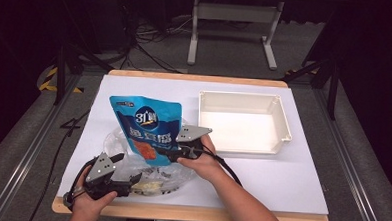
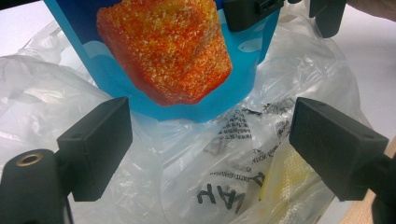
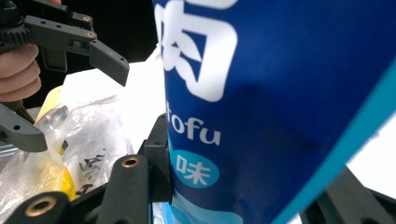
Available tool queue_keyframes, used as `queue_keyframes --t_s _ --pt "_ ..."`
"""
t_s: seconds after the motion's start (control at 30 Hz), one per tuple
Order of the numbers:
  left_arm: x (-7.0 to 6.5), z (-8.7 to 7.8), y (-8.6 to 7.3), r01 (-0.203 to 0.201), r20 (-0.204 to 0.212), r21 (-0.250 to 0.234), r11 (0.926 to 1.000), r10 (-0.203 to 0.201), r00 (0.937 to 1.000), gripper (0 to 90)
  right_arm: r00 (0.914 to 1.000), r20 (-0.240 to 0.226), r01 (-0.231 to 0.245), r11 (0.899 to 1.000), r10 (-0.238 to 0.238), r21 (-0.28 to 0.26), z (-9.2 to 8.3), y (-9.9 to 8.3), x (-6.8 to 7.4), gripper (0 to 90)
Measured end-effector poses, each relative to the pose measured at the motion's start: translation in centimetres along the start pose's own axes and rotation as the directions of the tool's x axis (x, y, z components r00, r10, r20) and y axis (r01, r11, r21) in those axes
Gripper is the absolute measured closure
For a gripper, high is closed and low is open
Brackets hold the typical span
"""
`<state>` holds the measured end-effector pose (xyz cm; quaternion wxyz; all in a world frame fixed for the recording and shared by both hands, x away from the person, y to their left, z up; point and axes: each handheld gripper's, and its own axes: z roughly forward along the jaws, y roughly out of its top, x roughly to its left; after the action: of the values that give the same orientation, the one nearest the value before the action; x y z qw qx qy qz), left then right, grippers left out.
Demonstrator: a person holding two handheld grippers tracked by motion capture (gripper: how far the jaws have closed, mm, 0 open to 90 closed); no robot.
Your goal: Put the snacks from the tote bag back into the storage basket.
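Blue pouch (image 1: 146, 126), orange picture, white lettering; clear bag (image 1: 127, 160); white tray (image 1: 243, 123).

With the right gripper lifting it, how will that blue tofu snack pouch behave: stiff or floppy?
Probably semi-stiff: the blue tofu snack pouch stands upright while the right gripper clamps only its lower edge. Likely light, since it shows no sag. The glossy film may slip, and the clear plastic bag below could drag along.

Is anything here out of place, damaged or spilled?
Nothing is spilled or damaged. The blue pouch stands tilted, half out of the crumpled clear plastic bag, clamped by the right gripper. The left gripper is open at the bag. The white bin is empty.
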<state>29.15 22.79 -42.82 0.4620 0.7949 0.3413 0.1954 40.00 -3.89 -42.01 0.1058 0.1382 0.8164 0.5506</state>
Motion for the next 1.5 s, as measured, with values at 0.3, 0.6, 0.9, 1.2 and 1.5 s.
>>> queue_keyframes --t_s 0.3,0.6,0.9,1.2,1.5 --pt "0.0 0.0 0.0 0.001 0.001 0.001 1.0000 -0.001 1.0000 14.2 0.9986 0.010 0.052 0.999 -0.052 0.005 -0.5 1.0 0.8 53.5" --pt "0.0 0.1 0.0 -0.003 0.001 0.003 1.0000 0.003 1.0000 14.2 0.9985 -0.003 0.054 0.998 -0.054 -0.028 -2.1 3.2 0.9 53.4" --pt "0.0 0.1 0.0 -0.002 0.001 0.000 1.0000 0.002 1.0000 14.2 0.9988 0.013 0.047 0.998 -0.047 -0.030 -3.7 5.7 0.4 53.4" --pt "0.0 0.1 0.0 0.000 0.001 -0.001 1.0000 0.000 1.0000 14.2 0.9993 0.015 0.035 0.999 -0.035 -0.025 -5.4 7.9 -0.5 53.4" --pt "0.0 0.1 0.0 0.001 0.000 -0.003 1.0000 -0.001 1.0000 14.2 0.9992 0.014 0.039 0.999 -0.039 -0.037 -6.9 9.5 -1.2 53.1"
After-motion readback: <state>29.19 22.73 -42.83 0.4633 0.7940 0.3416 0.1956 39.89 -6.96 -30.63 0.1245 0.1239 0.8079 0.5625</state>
